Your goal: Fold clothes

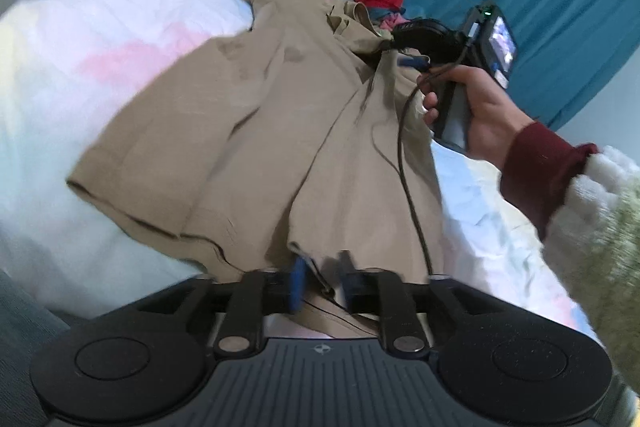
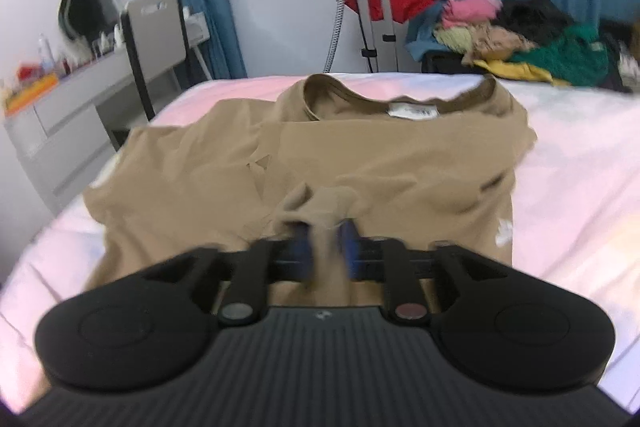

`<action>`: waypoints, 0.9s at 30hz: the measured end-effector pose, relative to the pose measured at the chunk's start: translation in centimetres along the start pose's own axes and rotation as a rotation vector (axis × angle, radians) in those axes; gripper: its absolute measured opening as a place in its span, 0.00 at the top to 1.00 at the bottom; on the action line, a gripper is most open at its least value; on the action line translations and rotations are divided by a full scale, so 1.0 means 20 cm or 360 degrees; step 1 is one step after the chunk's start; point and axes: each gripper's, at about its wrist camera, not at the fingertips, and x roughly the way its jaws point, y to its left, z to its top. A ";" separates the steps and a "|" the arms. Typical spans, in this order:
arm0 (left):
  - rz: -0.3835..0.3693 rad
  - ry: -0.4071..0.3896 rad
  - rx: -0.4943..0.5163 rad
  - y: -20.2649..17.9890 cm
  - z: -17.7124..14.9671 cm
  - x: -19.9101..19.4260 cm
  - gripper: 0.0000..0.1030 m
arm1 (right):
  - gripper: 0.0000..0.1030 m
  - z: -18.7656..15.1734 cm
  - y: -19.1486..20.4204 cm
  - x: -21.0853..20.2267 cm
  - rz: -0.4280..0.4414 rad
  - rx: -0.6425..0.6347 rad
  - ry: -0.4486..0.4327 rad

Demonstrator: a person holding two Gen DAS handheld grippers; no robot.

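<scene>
Shirt: tan T-shirt (image 2: 360, 155) lying on the bed (image 2: 580, 147), straight ahead of both claws, collar at the far end from the right claw (image 2: 326, 251).
Fold so far: partly done as I judge it; the right claw's view shows one side already laid over the middle, with a sleeve (image 2: 168, 163) out flat on the far left of that claw and the opposite edge doubled inward.
Left claw: left claw (image 1: 322, 285) sits at the near hem, its blue pads spread apart with a bit of hem and a dark thread between them; the pads do not look pressed on the cloth, so I read it as a released grip.
Right claw state: pads parted, a raised bunch of tan fabric standing in the gap; the picture is blurred there, but the cloth seems loose between the pads, not pinched.
Right hand: seen from the left claw's side, a hand (image 1: 476, 115) in a dark red cuff holds the right claw's handle over the far right edge of the shirt.
Left to do: cloth is still rumpled in the middle, the sleeve is unfolded, and the lengthwise fold has not been made.
Other clothes: a heap of mixed garments (image 2: 520, 39) waits beyond the bed, far ahead and right of the right claw, unfolded.
</scene>
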 end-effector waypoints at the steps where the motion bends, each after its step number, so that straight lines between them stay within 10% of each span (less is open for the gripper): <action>1: 0.0026 -0.0013 0.0039 -0.02 0.01 0.00 0.53 | 0.16 -0.01 -0.01 -0.06 0.0001 0.0019 -0.0045; 9: 0.0175 -0.0213 0.0343 -0.20 0.05 -0.12 0.17 | 0.16 -0.05 -0.02 -0.56 -0.0046 0.0054 -0.0266; 27: 0.0155 -0.0565 0.0708 -0.49 0.43 -0.38 0.01 | 0.16 -0.32 0.19 -1.47 -0.0006 0.0147 -0.0522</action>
